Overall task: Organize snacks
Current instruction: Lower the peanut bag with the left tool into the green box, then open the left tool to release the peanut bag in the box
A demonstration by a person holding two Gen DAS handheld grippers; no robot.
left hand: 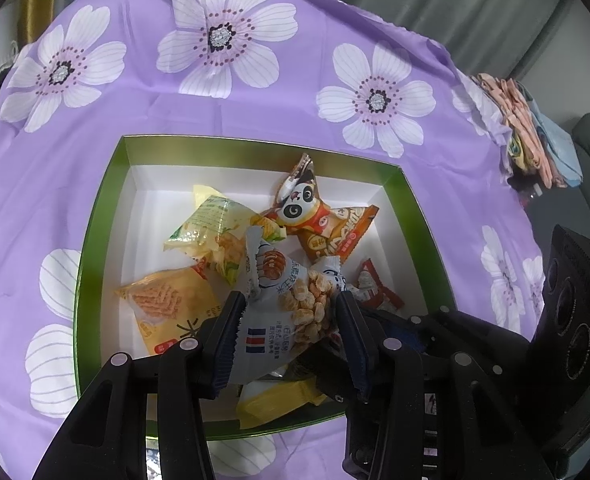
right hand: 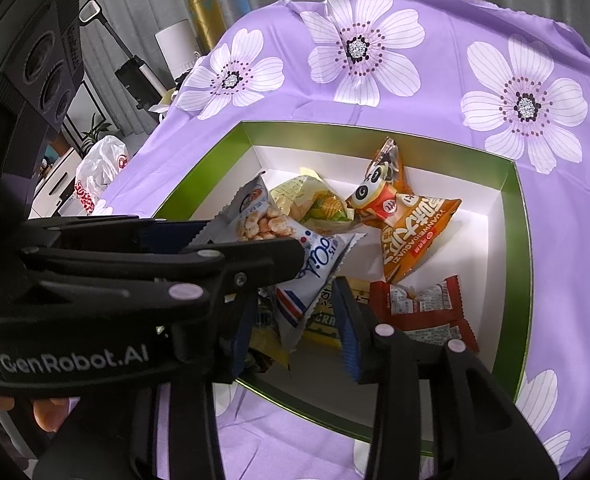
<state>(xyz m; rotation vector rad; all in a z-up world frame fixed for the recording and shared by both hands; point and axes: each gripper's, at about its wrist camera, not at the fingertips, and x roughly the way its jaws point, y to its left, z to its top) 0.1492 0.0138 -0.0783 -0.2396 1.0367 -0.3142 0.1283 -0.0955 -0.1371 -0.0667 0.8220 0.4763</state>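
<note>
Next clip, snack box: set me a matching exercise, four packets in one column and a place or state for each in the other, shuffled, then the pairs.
Column one:
1. white puffed-snack packet
2. panda packet
3. red packet
4. orange stick-snack packet

Column two:
A. leans toward the far wall of the green box
B. lies flat at the box's left side in the left wrist view
C. between the left gripper fingers
D. lies flat near the right wall, close to the right gripper

Pairs: 1-C, 2-A, 3-D, 4-B
</note>
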